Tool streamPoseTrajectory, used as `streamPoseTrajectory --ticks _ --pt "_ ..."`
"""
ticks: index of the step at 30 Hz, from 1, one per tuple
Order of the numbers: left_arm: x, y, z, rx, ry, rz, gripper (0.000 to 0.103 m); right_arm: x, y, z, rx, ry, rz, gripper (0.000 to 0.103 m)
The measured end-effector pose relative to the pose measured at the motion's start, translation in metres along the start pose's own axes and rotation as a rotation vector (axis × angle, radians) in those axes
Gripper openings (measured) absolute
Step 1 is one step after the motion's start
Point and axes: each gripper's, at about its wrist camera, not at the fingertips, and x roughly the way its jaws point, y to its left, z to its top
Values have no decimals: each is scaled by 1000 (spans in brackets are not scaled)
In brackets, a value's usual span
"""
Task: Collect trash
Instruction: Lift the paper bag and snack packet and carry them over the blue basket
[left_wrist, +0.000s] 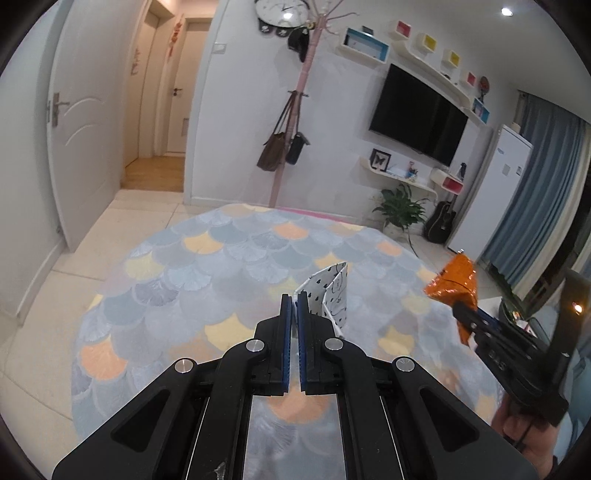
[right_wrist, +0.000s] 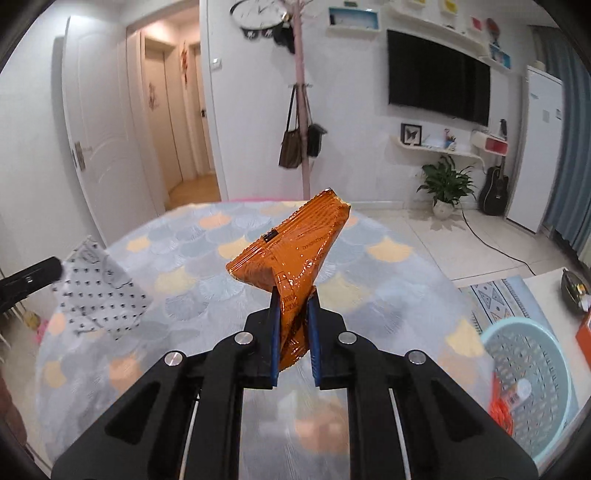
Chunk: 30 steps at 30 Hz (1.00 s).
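The right claw (right_wrist: 291, 325) is clamped on the twisted tail of a crinkly orange foil snack wrapper (right_wrist: 291, 247), centre frame: light, slippery, best pinched at its crumpled end. The left claw (left_wrist: 294, 310) is clamped on a stiff white black-dotted paper bag (left_wrist: 334, 295) above the fan-patterned round rug (left_wrist: 166, 288), with a pale-blue perforated plastic basket (right_wrist: 532, 373) lower right

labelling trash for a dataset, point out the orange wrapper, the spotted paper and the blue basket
orange wrapper (right_wrist: 291, 243), right wrist view, its crinkled middle above the pads
spotted paper (left_wrist: 334, 291), left wrist view, its folded face past the fingertips
blue basket (right_wrist: 517, 326), right wrist view, its far rim
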Motion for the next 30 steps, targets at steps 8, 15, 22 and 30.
streamPoseTrajectory --ticks 8,15,22,30 --pt "-23 -36 -9 74 -28 -16 1 -53 -25 -19 40 -69 -76 11" --pt "-31 -68 -18 134 -22 -35 1 -79 -61 -38 109 -94 -132 11" --pt "-33 -112 -25 202 -8 -95 1 -107 -94 -54 178 -134 -165 11" --pt "-12 -185 -42 293 33 -188 1 -133 -160 -83 292 -163 -230 11"
